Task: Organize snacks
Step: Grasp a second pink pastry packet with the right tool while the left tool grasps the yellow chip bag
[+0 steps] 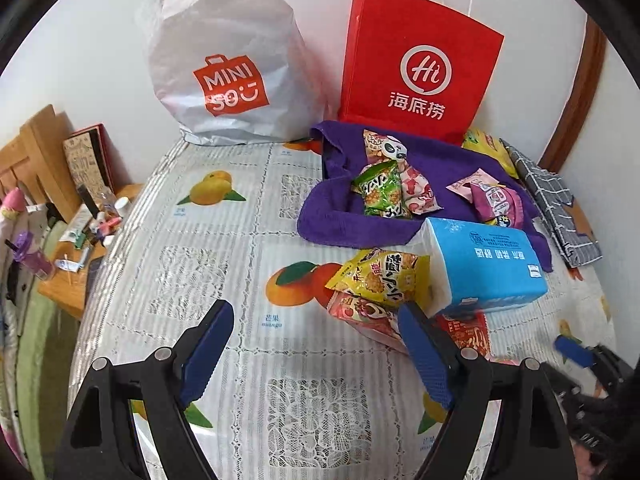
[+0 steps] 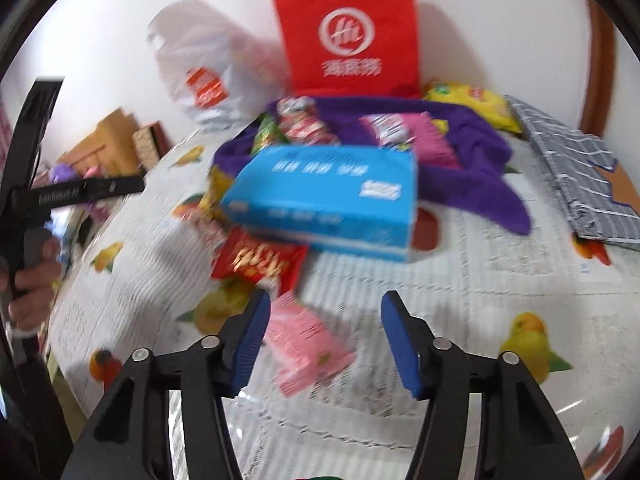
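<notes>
Step in hand: I judge this the pick-up stage of sorting the snacks; my right tool point(image 2: 322, 336) is lowered over the pink packet point(image 2: 306, 348) lying on the surface point(image 2: 500, 280).
Right tool state: jaws part-way apart with the pink packet between them; its left edge looks to touch the left pad, the right pad stands clear, so nothing is gripped yet.
Left tool state: my left tool point(image 1: 316, 344) is wide and holds nothing; its right finger sits just in front of the red-and-white packet point(image 1: 360, 312).
Loose snacks: the yellow packet point(image 1: 380, 276) lies on the red-and-white one, both against the blue tissue pack point(image 1: 488, 264); a red packet point(image 2: 260, 260) pokes out from under that pack.
Purple cloth: the purple cloth point(image 1: 352, 220) carries a green packet point(image 1: 380, 192), a pink-and-white packet point(image 1: 416, 192), a magenta packet point(image 1: 496, 200) and a panda-print one point(image 1: 384, 148).
Bags: the white plastic bag point(image 1: 232, 60) and red paper bag point(image 1: 420, 68) stand at the back against the wall; I cannot see inside either.
Next move: I'd close the right jaws squarely on the pink packet, which looks thin and crinkly, then lift it clear.
Risk: motion blur in the right view makes the contact hard to confirm.
</notes>
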Motion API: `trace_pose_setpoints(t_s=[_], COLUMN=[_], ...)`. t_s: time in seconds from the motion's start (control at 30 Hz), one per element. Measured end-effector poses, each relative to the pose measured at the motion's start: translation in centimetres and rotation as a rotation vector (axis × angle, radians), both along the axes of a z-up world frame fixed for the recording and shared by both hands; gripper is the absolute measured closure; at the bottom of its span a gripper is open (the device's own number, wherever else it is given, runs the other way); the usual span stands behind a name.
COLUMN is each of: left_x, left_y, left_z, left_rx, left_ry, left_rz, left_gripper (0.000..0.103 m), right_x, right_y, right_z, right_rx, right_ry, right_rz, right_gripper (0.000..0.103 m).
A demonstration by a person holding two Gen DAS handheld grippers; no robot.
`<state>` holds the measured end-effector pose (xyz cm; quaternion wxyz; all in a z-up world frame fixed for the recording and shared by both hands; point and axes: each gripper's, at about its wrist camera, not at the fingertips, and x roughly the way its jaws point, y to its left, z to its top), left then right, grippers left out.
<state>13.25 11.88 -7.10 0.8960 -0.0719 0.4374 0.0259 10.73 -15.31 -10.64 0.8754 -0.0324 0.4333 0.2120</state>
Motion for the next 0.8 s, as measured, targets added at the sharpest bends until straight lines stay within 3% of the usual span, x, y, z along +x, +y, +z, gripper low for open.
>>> trace_pose_setpoints(t_s=[0.23,0.33,0.37,0.47,0.57,0.8], left_x=[-0.2,-0.2,-0.2,0.1,0.7,3.2], left_y=[0.0,-0.1,-0.2,-0.5,-1.0,-3.0], left_z=[-0.4,-0.6,-0.7,-1.3,-1.9,-2.6], left_rx=[-0.013,-0.022,-0.026,-0.041,-0.067,-0.083], left_ry=[-0.015,-0.016,-0.015,-0.005,-0.002,-0.002], left_rz=[-0.054,-0.065,-0.069,-0.073,-0.076,-0.095], left_gripper=[0.020,0.020,0.020,0.020,0.020,0.020], right_x=[-0.3,0.3,0.5,0.6,0.7,1.4], right_y=[2.2,2.3,2.5,2.1,0.8,-3.6], right_z=[-2.0,-3.3,-3.8,-4.1,-3.5,-2.6], right_rx=[-0.104,-0.101,-0.106,-0.103,-0.033,-0.050], right_ry=[-0.012,0.037,0.054,0.025,0.020,-0.071], right_rz=[0.088,0.096,0.097,0.071,0.055,-0.093], right_gripper=[0.046,0.046,0.050,0.060,0.062,0.062])
